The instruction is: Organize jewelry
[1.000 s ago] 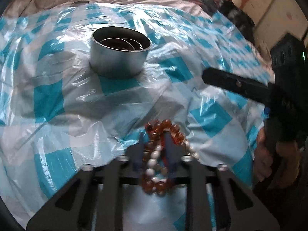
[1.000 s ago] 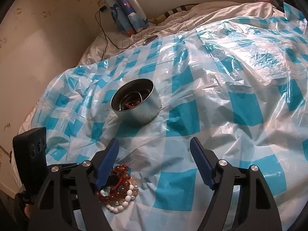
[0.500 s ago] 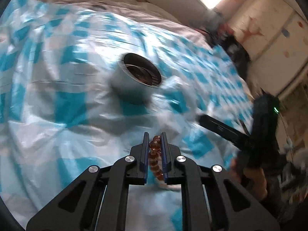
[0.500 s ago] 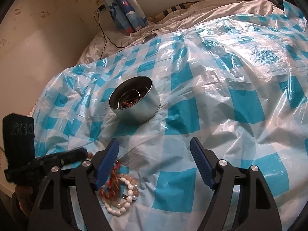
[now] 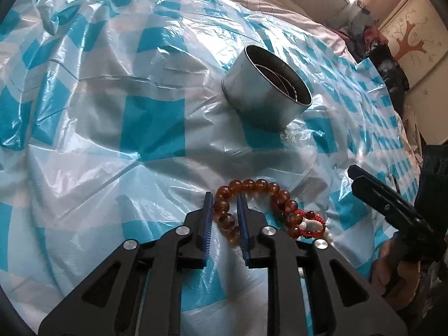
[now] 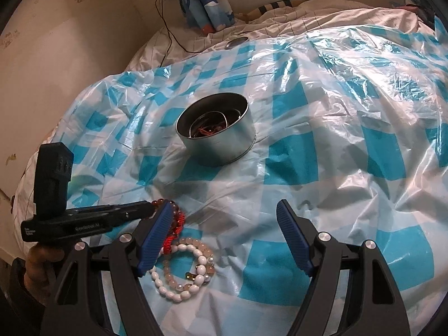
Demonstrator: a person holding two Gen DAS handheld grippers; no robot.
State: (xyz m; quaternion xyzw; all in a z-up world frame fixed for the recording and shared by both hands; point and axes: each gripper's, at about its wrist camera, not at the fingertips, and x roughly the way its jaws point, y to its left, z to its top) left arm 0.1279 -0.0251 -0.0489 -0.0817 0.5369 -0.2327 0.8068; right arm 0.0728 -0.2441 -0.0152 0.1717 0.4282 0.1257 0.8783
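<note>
sheet (image 5: 151, 117): blue-white check | tin (image 5: 260, 103): silver | beads (image 5: 252, 187): amber

Both tools same build. Left gripper (image 5: 225, 204): matte black plastic linkage arms with triangular cut-outs, round silver screw heads at the pivots, blue ribbed pads lining the inner faces of its fingers (image 5: 207, 224). Right gripper (image 6: 226, 240): identical black frame, same silver screws, wider blue ribbed pads (image 6: 291, 238). From the right-hand tool's camera, the left tool's side is a long black bar with small white lettering, too small to read fully, and a boxy black block on top at the rear. Left hand (image 6: 39, 268) and right hand (image 5: 392, 268) bare at the grips; dark sleeve edge behind each.
</note>
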